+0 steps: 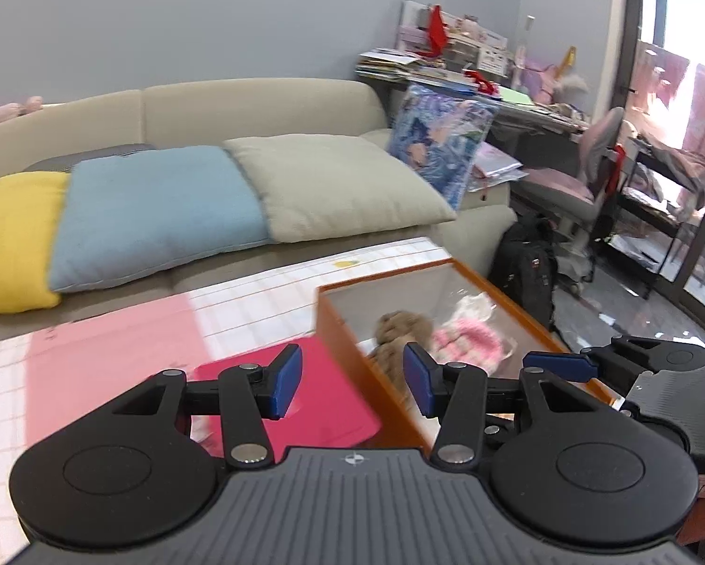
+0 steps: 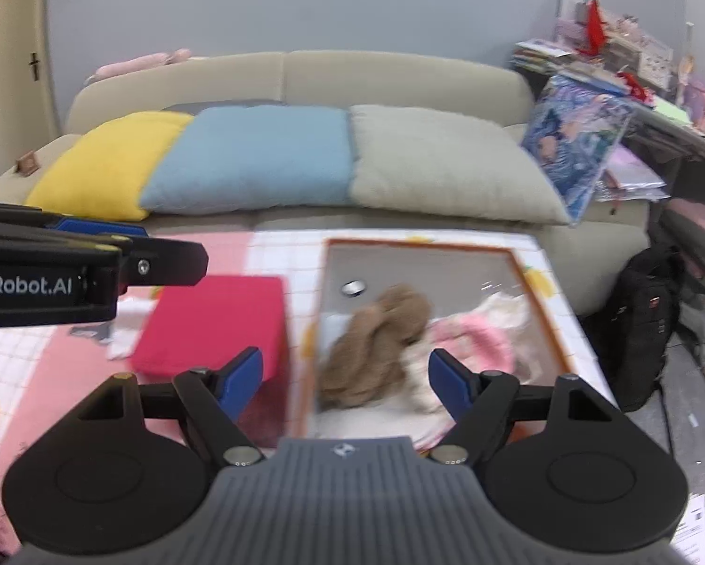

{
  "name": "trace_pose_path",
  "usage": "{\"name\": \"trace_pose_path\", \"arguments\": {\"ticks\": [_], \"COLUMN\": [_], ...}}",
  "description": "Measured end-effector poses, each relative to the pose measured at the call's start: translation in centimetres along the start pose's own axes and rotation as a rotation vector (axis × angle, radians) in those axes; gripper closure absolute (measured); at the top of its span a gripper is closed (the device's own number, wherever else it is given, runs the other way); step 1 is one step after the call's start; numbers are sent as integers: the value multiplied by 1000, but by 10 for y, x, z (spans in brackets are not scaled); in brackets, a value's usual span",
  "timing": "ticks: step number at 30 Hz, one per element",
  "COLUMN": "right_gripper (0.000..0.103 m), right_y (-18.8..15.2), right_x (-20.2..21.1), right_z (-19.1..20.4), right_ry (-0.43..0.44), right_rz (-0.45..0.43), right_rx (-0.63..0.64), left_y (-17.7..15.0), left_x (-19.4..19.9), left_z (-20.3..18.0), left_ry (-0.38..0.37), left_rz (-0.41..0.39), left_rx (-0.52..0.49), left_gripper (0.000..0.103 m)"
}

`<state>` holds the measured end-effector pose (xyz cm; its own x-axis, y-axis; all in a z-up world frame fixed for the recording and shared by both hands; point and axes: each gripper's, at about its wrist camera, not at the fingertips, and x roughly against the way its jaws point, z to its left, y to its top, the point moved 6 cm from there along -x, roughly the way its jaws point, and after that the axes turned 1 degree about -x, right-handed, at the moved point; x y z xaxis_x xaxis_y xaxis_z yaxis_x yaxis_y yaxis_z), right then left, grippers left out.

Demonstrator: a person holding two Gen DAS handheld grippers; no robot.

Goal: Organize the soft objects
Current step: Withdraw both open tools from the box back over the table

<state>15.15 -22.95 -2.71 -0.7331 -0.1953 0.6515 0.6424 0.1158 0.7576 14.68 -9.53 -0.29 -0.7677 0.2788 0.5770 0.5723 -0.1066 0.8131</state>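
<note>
An orange-walled box [image 2: 540, 301] stands on the table and holds a brown plush toy [image 2: 376, 343] and a pink and white knitted soft item [image 2: 474, 339]. In the left wrist view the box [image 1: 347, 343] shows the same brown plush [image 1: 399, 329] and pink item [image 1: 465, 343]. My right gripper [image 2: 347, 383] is open and empty, above the box's near end. My left gripper [image 1: 352, 379] is open and empty, over the box's left wall. It also shows from the side in the right wrist view [image 2: 117, 254]. A red cushion-like block [image 2: 215, 320] lies left of the box.
The table carries a pink and white checked cloth [image 2: 32, 376]. Behind it a beige sofa [image 2: 305, 75] holds yellow [image 2: 107, 160], blue [image 2: 258, 155] and beige [image 2: 446, 160] pillows. A black backpack [image 2: 639, 320] stands on the floor at the right, near a cluttered desk [image 2: 635, 70].
</note>
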Motion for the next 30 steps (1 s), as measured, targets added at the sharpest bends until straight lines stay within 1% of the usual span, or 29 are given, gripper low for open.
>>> {"name": "trace_pose_path", "arguments": {"ticks": [4,7,13,17,22,30], "right_gripper": [27,27,27,27,27,27], "right_y": [-11,-17,-19,-19,-16,-7], "right_x": [-1,-4,-10,-16,-29,-56], "right_z": [29,51,94,119,147,176], "right_ry": [64,102,159,196,231,245], "right_rz": [37,54,44,39,31,32], "right_rx": [18,58,182,263,370,525], "left_y": [-18,-32,-59,-71,-81,-91], "left_x": [13,18,28,34,37,27], "left_z": [21,38,71,90,114,151], "left_ry": [40,68,117,141,160,179], "left_rz": [16,40,76,86,96,124], "left_rx": [23,50,98,126,153,198], "left_gripper": [46,46,46,46,46,46]}}
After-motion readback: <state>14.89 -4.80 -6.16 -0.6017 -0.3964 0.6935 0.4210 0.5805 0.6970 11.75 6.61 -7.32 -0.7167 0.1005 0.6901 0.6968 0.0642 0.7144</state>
